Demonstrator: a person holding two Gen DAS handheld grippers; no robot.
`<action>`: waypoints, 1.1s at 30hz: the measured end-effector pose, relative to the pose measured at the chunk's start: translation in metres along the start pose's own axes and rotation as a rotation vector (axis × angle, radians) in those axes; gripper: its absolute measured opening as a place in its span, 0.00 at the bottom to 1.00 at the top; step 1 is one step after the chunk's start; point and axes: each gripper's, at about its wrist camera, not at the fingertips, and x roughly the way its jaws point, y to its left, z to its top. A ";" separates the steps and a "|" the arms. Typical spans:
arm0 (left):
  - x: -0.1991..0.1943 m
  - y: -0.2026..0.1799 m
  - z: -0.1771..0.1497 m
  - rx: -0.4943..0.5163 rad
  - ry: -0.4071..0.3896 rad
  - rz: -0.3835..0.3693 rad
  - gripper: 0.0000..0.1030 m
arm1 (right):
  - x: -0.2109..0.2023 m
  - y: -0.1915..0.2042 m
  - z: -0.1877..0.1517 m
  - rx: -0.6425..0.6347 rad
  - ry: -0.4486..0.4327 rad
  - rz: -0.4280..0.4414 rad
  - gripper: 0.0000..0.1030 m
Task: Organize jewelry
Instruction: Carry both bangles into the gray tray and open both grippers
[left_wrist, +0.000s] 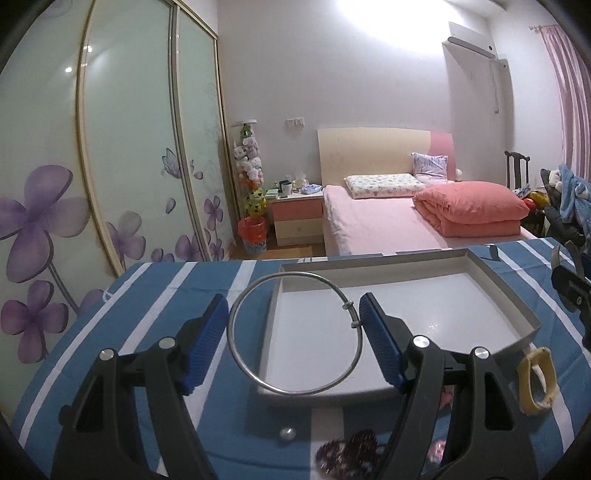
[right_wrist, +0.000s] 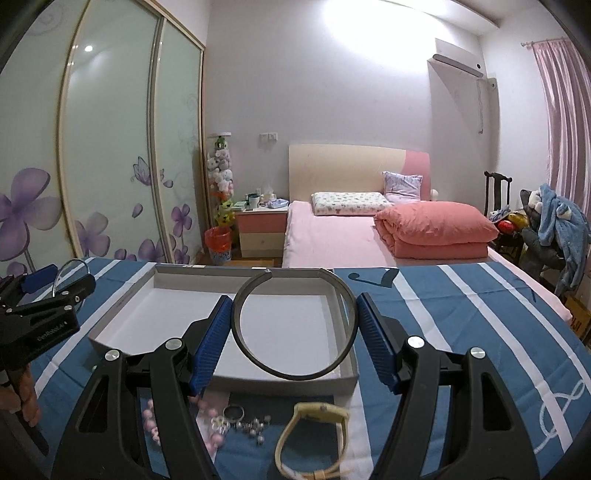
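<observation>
The left gripper (left_wrist: 293, 334) clamped a silver bangle (left_wrist: 236, 343) over the tray (left_wrist: 517, 306); the right gripper (right_wrist: 295, 334) clamped a dark bangle (right_wrist: 258, 362) above its near edge.

Shiny metal bangle (left_wrist: 295, 332); matt cardboard tray (left_wrist: 517, 314); striped cloth (left_wrist: 147, 295).

Behind the blue-and-white striped cloth (right_wrist: 461, 314): pink-sheeted bed (right_wrist: 332, 236) carrying folded coral quilt (right_wrist: 436, 232) and patterned white pillow (right_wrist: 349, 203). Beside its left edge, pink-and-cream nightstand (right_wrist: 262, 230), orange wastebasket (right_wrist: 218, 243). At left, frosted wardrobe doors with purple flowers (right_wrist: 110, 166).
</observation>
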 end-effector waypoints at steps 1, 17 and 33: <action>0.004 -0.002 0.001 0.001 0.004 0.002 0.69 | 0.005 0.000 0.000 0.001 0.007 0.001 0.66; 0.074 -0.026 0.008 0.010 0.082 -0.012 0.69 | 0.066 0.008 -0.002 -0.003 0.142 0.013 0.66; 0.097 -0.031 0.005 0.007 0.113 -0.031 0.69 | 0.093 0.020 -0.006 -0.017 0.248 0.034 0.67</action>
